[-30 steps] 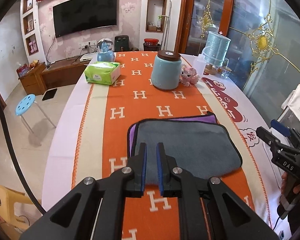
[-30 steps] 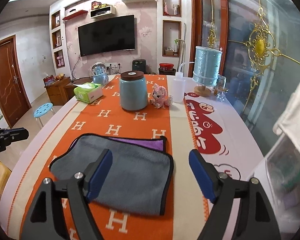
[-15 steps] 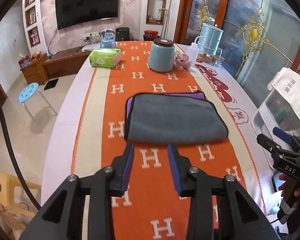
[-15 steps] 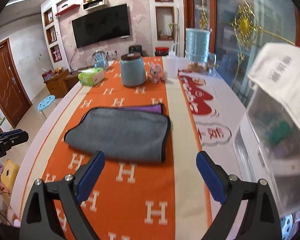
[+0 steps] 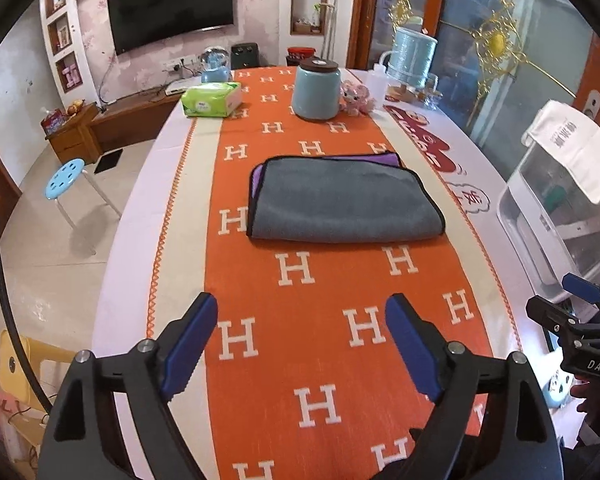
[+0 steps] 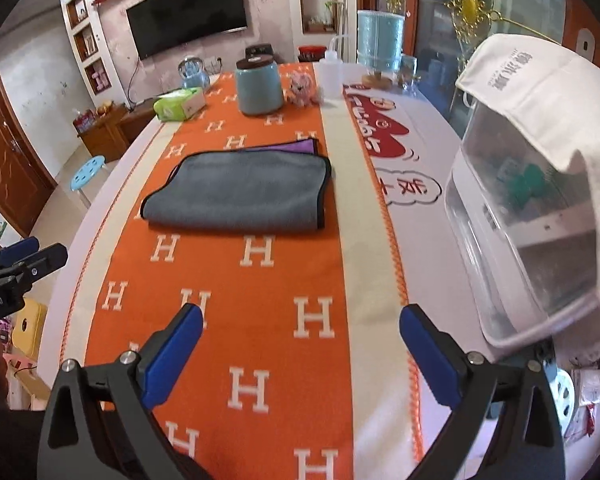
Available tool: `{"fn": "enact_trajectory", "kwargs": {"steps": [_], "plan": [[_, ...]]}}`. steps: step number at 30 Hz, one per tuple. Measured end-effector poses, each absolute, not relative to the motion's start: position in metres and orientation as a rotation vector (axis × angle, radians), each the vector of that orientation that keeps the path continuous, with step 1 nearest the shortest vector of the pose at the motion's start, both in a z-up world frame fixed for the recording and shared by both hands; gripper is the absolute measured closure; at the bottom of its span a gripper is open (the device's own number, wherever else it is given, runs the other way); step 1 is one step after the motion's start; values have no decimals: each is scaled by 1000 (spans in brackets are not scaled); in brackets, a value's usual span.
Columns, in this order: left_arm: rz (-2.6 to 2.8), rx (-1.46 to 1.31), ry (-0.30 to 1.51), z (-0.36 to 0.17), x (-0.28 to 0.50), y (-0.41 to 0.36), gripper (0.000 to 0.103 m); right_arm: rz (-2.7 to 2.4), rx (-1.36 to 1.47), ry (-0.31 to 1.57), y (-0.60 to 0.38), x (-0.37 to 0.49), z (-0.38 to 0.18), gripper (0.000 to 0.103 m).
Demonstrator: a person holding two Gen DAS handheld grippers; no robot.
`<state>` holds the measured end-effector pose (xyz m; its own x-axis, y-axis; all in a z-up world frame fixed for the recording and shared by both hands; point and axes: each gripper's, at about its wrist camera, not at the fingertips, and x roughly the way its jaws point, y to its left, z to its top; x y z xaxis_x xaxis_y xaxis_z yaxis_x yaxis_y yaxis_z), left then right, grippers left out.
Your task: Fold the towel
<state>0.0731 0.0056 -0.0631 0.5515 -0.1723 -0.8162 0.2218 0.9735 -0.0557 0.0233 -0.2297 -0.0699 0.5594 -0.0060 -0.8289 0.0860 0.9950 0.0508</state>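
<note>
1. The towel (image 5: 346,204) lies folded on the desk (image 5: 172,184), ahead of both hand-held grippers, probably finished.
2. The left hand-held gripper (image 5: 302,340) and the right hand-held gripper (image 6: 300,350) are released, holding nothing, well apart from it.

left wrist: up over near end of table (image 5: 172,184), looking down its length past own fingers (image 5: 192,340), towel (image 5: 344,200) well ahead
right wrist: same deal, set further right, box (image 6: 512,240) close by
shared: towel (image 6: 240,196), jar (image 5: 315,90), TV wall
</note>
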Motion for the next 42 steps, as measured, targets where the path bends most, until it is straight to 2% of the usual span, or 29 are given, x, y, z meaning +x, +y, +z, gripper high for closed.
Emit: {"fn": "enact_trajectory", "kwargs": {"steps": [10,22,37,41,42], "plan": [[-220,30,987,-39,56,4,15,-41,119,1022,-217,0,-42,2],[-164,53,964,-13,21,-3,15,89,115,986,-181,-17,-7,2],[-55,57,892,-10,5,8,14,18,110,972,-174,-27,-14,0],[-58,61,878,-7,7,7,1,16,103,967,-174,-25,-13,0],[-58,62,876,-7,8,7,1,19,100,966,-173,-24,-12,0]]}}
